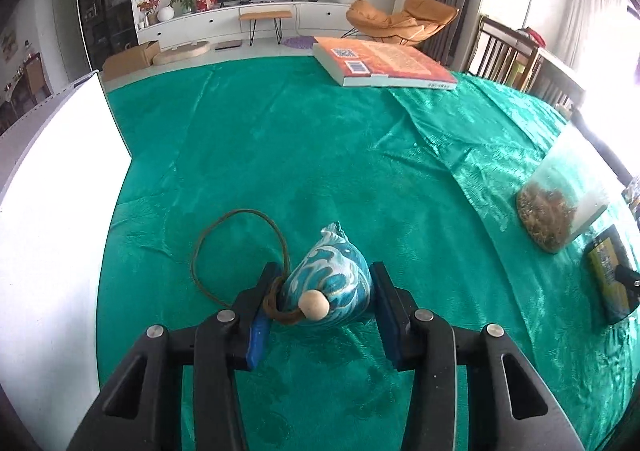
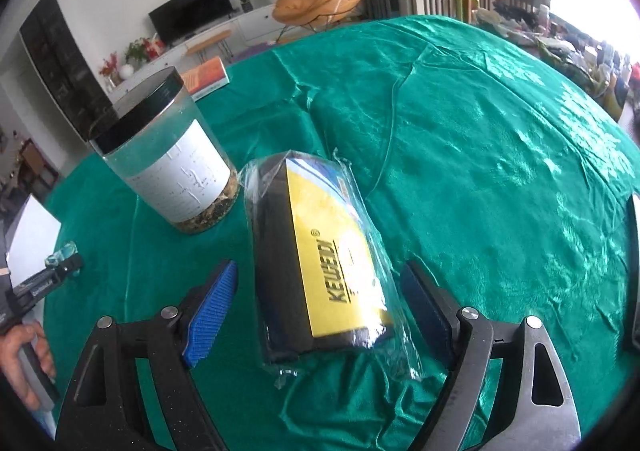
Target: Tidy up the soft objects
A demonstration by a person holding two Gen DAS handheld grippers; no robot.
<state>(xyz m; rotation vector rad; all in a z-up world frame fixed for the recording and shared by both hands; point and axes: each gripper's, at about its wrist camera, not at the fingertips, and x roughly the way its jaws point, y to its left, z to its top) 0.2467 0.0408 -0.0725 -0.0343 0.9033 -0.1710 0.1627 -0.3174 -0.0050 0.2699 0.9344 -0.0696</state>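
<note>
Lying between the wide left claw (image 1: 324,283), the pouch (image 1: 330,281); right claw (image 2: 320,287) wide around the packet (image 2: 320,255).

Both wrist views look low and close across the green tablecloth (image 1: 304,155); both catch the jar (image 2: 168,155)

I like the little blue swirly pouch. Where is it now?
In the left wrist view, the blue swirly pouch lies on the green tablecloth, between the left hand-held gripper fingers, its brown cord looping leftward.
</note>
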